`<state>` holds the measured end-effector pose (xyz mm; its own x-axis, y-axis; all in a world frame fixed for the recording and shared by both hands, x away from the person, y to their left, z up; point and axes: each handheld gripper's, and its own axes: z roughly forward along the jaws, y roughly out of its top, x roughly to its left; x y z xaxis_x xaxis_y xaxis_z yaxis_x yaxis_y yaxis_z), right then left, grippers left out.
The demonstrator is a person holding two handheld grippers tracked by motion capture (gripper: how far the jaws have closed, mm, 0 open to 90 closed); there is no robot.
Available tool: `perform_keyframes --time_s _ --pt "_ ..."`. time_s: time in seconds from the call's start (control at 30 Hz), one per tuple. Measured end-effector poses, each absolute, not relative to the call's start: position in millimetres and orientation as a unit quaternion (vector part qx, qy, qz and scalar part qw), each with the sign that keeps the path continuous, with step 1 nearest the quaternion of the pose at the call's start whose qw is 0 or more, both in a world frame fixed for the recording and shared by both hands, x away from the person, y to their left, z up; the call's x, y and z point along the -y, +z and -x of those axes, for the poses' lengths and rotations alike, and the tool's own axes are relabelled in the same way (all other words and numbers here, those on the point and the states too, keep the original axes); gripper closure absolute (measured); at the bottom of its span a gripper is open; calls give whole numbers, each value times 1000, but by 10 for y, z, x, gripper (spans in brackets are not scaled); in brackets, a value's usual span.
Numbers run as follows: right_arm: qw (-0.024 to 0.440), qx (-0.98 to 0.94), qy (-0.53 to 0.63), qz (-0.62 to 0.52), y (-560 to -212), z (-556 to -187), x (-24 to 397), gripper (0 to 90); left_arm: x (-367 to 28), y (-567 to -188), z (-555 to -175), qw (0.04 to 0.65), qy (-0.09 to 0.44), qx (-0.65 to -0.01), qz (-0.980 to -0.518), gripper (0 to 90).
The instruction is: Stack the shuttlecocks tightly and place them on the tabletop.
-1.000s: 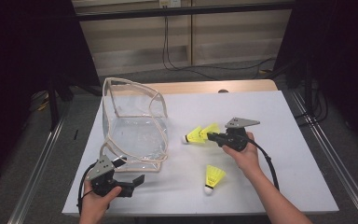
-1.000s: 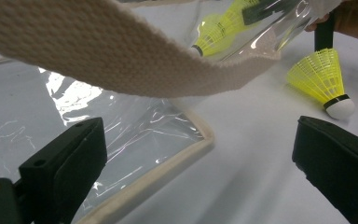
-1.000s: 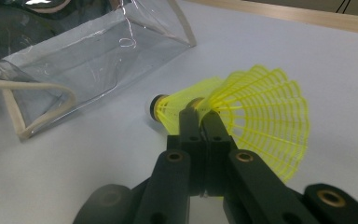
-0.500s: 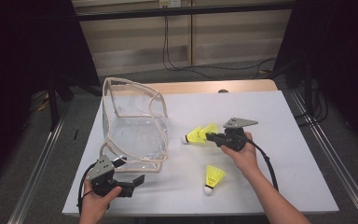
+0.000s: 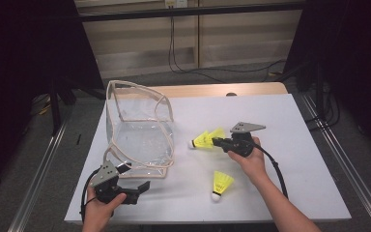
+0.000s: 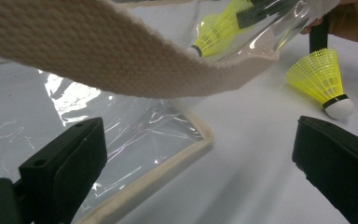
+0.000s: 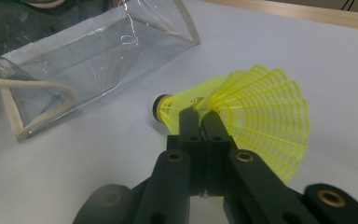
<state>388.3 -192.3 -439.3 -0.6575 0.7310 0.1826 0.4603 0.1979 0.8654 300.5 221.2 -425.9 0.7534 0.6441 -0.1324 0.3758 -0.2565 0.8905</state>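
High view, clear bag (image 5: 140, 133) beside pinched shuttlecock (image 5: 204, 140), second shuttlecock (image 5: 221, 183) near

I see strap (image 6: 121, 60) cut by frame's left edge, blurred close up | held shuttlecock (image 6: 216, 30) seen through clear bag (image 6: 135, 135), top cropped | right gripper (image 7: 199, 122) pads cover part of its skirt | forearms cropped at high view's bottom

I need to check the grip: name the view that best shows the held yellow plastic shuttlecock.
Right gripper view: the yellow plastic shuttlecock sits close, its skirt pinched. The high view shows it small; the left gripper view shows it through the clear bag.
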Motion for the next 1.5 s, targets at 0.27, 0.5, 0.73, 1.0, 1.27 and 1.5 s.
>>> perform_keyframes --time_s 0.27,0.5,0.73,1.0,1.27,1.5 --pt "134 -763 498 -389 -4401 -3884 1904 893 -2213 -4260 -3006 515 131 -326 -782 32" --pt "132 -765 497 -387 -4409 -3881 1888 893 -2213 -4259 -3006 516 131 -327 -781 31" --pt "129 -767 496 -386 -4418 -3879 1874 893 -2209 -4262 -3007 516 131 -327 -781 31" --pt "130 -769 494 -384 -4423 -3880 1872 893 -2211 -4262 -3009 515 131 -326 -782 31" --pt "127 -770 492 -385 -4442 -3887 1863 892 -2209 -4262 -3009 515 131 -327 -781 31" --pt "122 -773 486 -389 -4459 -3888 1857 885 -2206 -4263 -3011 515 130 -327 -782 31"
